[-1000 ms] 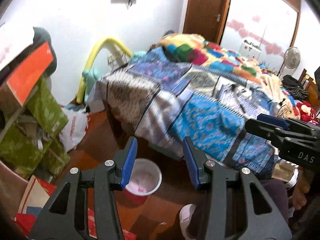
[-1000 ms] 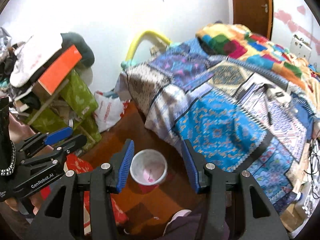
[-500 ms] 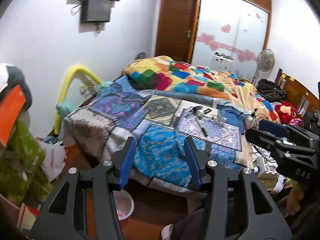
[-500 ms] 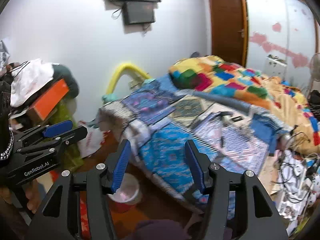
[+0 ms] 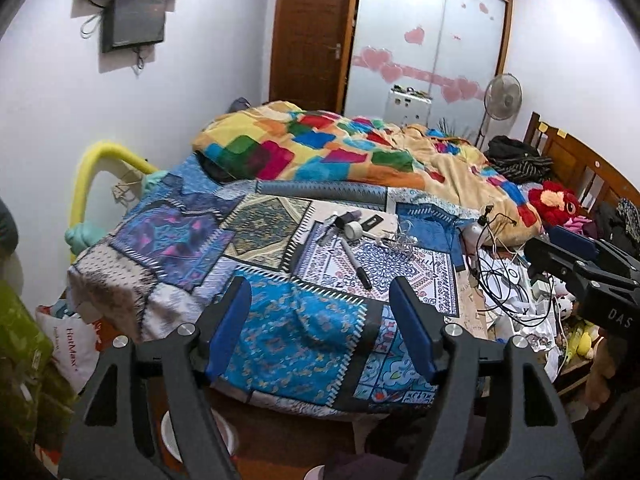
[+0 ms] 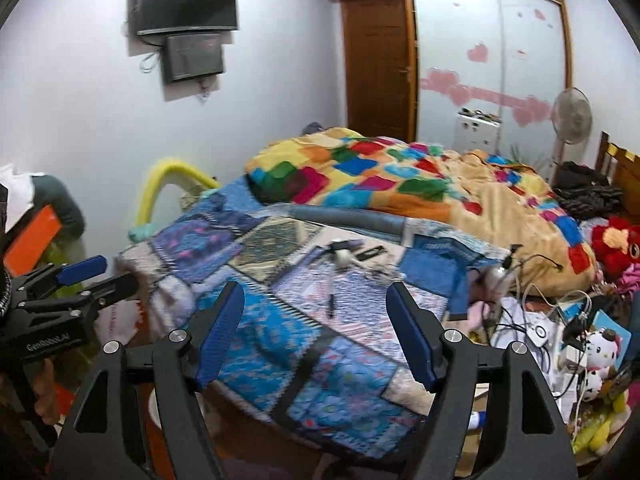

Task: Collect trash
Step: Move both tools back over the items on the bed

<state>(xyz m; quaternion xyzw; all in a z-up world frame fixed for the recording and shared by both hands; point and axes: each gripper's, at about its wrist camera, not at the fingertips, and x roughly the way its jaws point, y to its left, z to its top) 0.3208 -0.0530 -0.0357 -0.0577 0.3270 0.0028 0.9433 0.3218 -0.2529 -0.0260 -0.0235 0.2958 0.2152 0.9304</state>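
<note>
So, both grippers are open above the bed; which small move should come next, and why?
Probably reach the right gripper forward toward the small white roll on the blue patchwork quilt. Both the right gripper and the left gripper are open and hold nothing, and the roll lies loose beside the black marker pen.

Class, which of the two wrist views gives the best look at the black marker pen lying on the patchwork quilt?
The left wrist view: the marker pen lies sharp and whole on the quilt. The right wrist view shows it only smaller and blurred.
</note>
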